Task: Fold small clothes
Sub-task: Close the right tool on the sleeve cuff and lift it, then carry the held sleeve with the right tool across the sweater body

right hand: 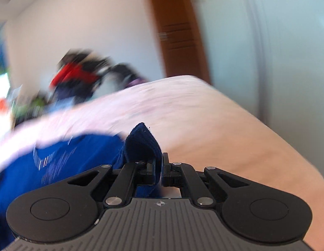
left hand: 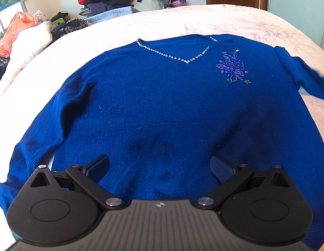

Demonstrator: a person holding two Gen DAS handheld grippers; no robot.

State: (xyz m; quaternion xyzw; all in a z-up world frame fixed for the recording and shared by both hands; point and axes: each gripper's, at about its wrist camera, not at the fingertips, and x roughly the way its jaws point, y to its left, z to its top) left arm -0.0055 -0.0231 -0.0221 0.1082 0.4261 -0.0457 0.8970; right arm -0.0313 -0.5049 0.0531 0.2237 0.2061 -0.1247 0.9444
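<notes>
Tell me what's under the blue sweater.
The sweater lies flat on a pink bedspread, which shows all around it. Whatever lies directly beneath its body is covered. The right gripper pinches one sleeve end.

left gripper [left hand: 160, 167]: matte black plastic body. two large rounded lobes flank a grey centre plate; each lobe carries a shallow circular recess. centre plate is ribbed with fine parallel grooves and bears a small four-point star mark near its front edge. angled black link arms run forward from the plate, pinned by silver round-head screws at the plate corners and by smaller silver screws further out. triangular cut-outs in the outer arms. fingers [left hand: 221, 168] end in flat pads with a fine woven-looking texture.

right gripper [right hand: 161, 167]: same build, with black lobes, grey ribbed plate, star mark, silver screws, elongated triangular cut-outs in the arms.
</notes>
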